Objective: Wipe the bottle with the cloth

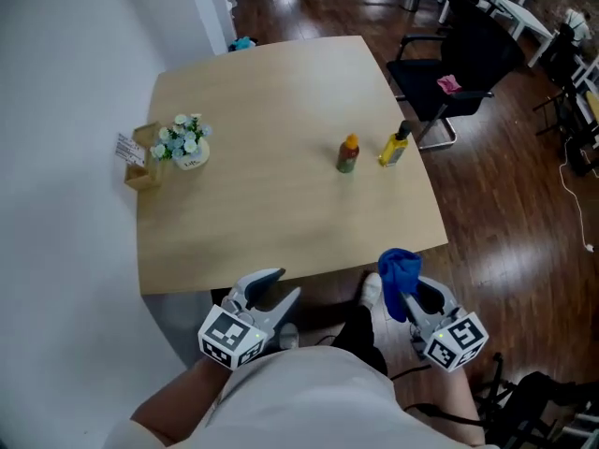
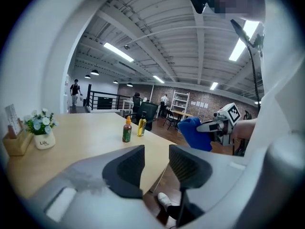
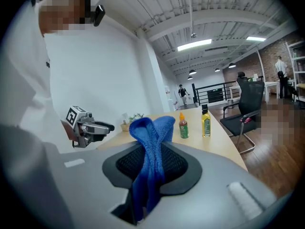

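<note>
left gripper (image 2: 156, 168): held low at the near left, off the near edge of the table (image 1: 271, 213); jaws released, a clear gap between the dark pads, nothing in it, touching nothing. right gripper (image 3: 152, 165): held at the near right, just beyond the table's near right corner; jaws clenched on the blue cloth (image 3: 151, 140), which was pinched in a fold between the pads and stood up above them in a bunched loop. orange-capped bottle (image 1: 347, 154): upright on the table's far right part, well apart from both grippers. yellow bottle (image 1: 394, 147): upright just right of it, near the right edge, not touching it. flower pot (image 1: 190, 145): at the table's left edge, beside a wooden card holder (image 1: 142, 168). black chair (image 1: 459, 59): past the far right corner.
</note>
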